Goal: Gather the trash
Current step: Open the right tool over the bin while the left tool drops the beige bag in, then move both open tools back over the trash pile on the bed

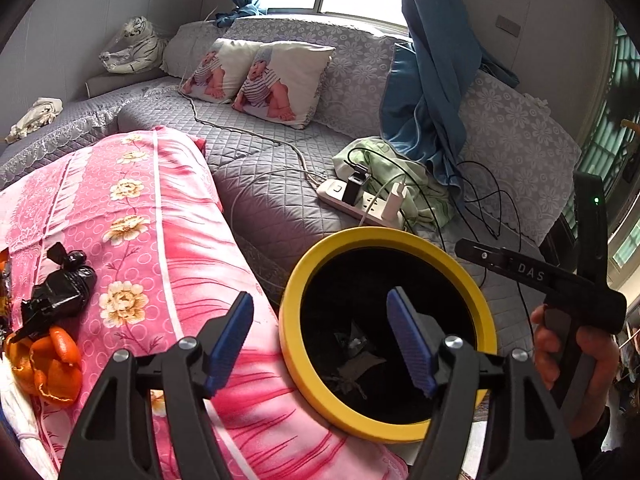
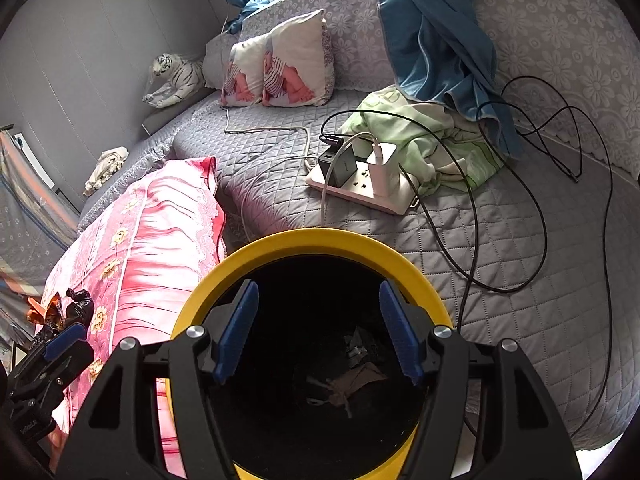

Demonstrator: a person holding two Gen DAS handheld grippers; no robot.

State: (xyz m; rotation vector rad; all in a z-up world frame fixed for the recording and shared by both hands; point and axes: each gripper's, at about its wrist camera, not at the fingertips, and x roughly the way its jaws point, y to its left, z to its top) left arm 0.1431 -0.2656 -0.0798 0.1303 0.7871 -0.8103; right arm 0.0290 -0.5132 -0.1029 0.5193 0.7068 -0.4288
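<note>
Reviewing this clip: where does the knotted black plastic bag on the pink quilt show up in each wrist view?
Left wrist view: black bag lies far left, mid-height, on the pink quilt, just above the orange peel.
Right wrist view: it sits at the lower left, partly hidden behind the left claw.
Shared landmark: the yellow-rimmed bin, bottom centre in both, right of the quilt.
</note>
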